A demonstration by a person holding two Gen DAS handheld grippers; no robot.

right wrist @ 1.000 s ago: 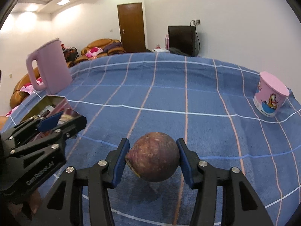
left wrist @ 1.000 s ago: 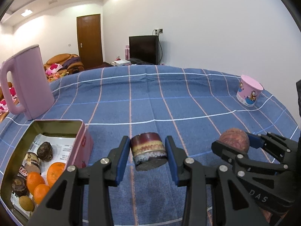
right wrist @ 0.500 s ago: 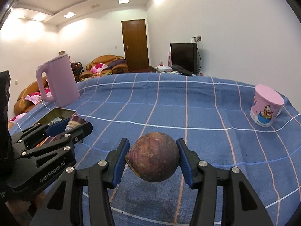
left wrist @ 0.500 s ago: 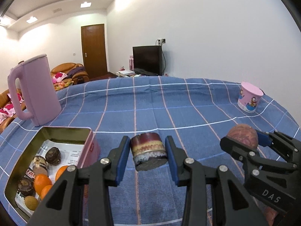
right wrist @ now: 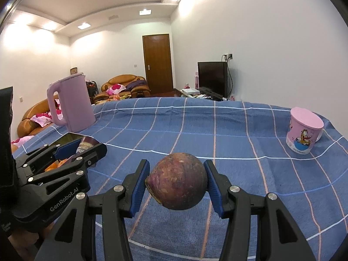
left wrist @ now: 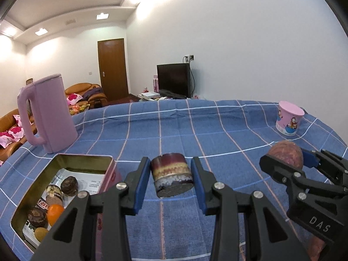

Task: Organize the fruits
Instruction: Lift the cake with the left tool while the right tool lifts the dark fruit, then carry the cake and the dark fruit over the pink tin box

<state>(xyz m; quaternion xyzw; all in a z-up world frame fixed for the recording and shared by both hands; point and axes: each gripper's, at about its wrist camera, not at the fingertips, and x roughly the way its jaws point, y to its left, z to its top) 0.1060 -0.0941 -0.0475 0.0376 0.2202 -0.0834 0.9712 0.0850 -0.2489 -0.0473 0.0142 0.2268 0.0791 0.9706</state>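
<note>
Both grippers are showing black angular plastic frames, silver screw heads and blue ribbed pads. The left gripper (left wrist: 171, 182) is wearing white "GenRobot.AI" lettering on its side; the right gripper (right wrist: 177, 184) is bearing white "DAS" lettering.

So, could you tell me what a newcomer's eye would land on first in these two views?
Probably the two held fruits: the left gripper clamps a cut, layered purple fruit piece, and the right gripper clamps a round purple-brown fruit. Next, the open tin of fruits at the near left and the pink kettle behind it.
</note>
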